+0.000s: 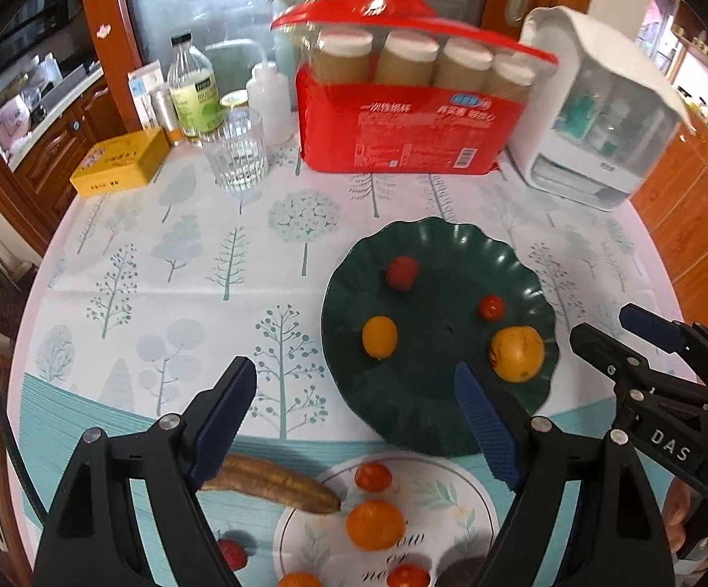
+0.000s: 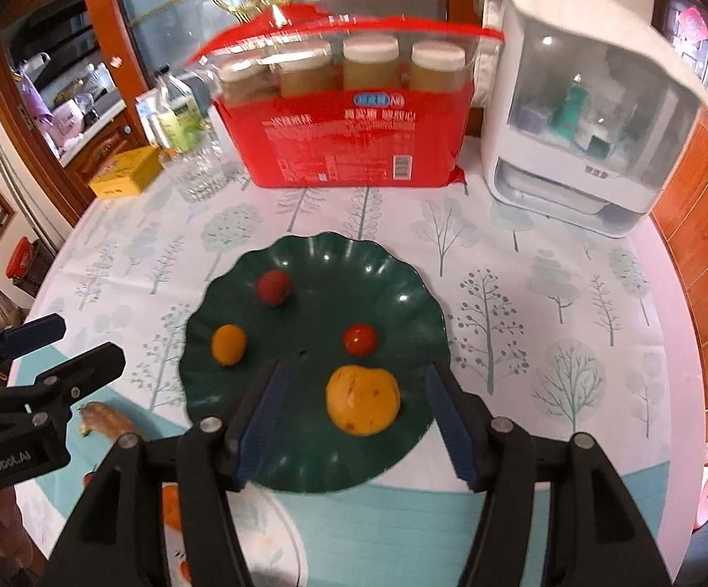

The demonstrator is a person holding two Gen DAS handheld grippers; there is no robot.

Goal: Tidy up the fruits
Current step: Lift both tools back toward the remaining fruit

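Observation:
A dark green scalloped plate [image 1: 403, 406] [image 2: 393, 274] holds a strawberry [image 1: 402, 272] [image 2: 273, 286], a cherry tomato [image 1: 491, 307] [image 2: 360, 339], a kumquat [image 1: 379, 336] [image 2: 227, 344] and a spotted orange [image 1: 518, 353] [image 2: 363, 399]. My left gripper [image 1: 356, 416] is open and empty above the plate's near-left rim. My right gripper [image 2: 354, 416] is open, its fingers either side of the spotted orange, just above it. Near me lie a brown banana [image 1: 276, 484], an orange [image 1: 374, 524], tomatoes [image 1: 372, 476] and a strawberry [image 1: 232, 553] around a white printed circle [image 1: 432, 499].
At the table's back stand a red pack of paper cups [image 1: 412, 117], a white box appliance [image 1: 598, 112], a glass [image 1: 236, 151], bottles [image 1: 192, 93] and a yellow tin [image 1: 119, 161]. Wooden cabinets [image 1: 696, 205] stand to the right.

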